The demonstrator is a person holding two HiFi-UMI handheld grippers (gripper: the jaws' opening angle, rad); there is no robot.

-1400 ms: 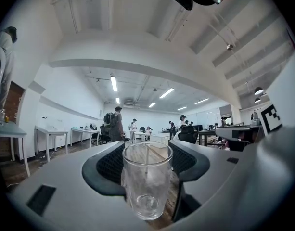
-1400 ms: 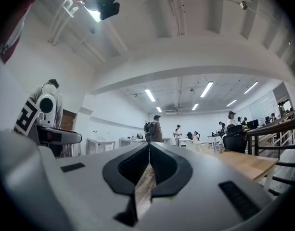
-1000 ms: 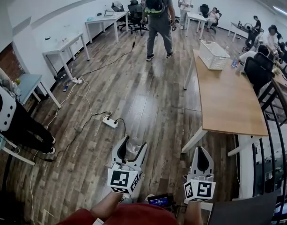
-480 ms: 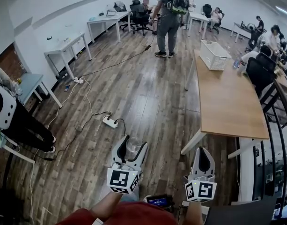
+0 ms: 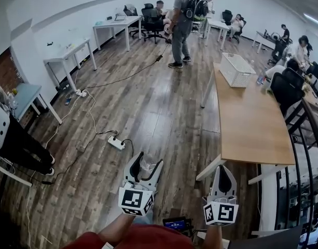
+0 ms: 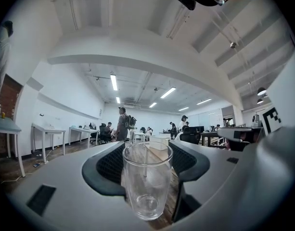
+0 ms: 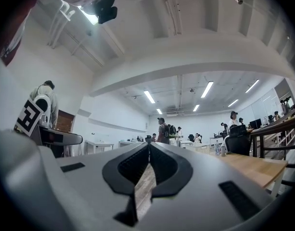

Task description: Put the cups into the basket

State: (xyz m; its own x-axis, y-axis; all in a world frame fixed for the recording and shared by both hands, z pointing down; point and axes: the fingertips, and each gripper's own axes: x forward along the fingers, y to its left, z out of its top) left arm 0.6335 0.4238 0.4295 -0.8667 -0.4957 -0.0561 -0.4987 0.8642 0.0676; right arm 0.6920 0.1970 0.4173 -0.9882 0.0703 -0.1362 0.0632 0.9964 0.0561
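Observation:
A clear glass cup (image 6: 147,179) stands upright between the jaws of my left gripper (image 5: 145,162), which is shut on it; in the head view the cup (image 5: 147,164) shows low, left of centre, over the wooden floor. My right gripper (image 5: 225,176) hangs at the lower right, shut with nothing in it; in the right gripper view its tips (image 7: 149,146) meet. A white mesh basket (image 5: 236,70) sits at the far end of the long wooden table (image 5: 254,123). In the right gripper view the basket (image 7: 202,148) is small and far off.
A power strip (image 5: 116,142) and cables lie on the floor to the left. A person with a backpack (image 5: 180,25) stands ahead near the table's far end. White desks (image 5: 70,56) line the left wall. A black railing (image 5: 309,154) runs along the right.
The view has moved forward slightly; table and basket sit a little closer. The person with the backpack has turned and shifted. Both grippers hold their positions, the cup still in the left one.

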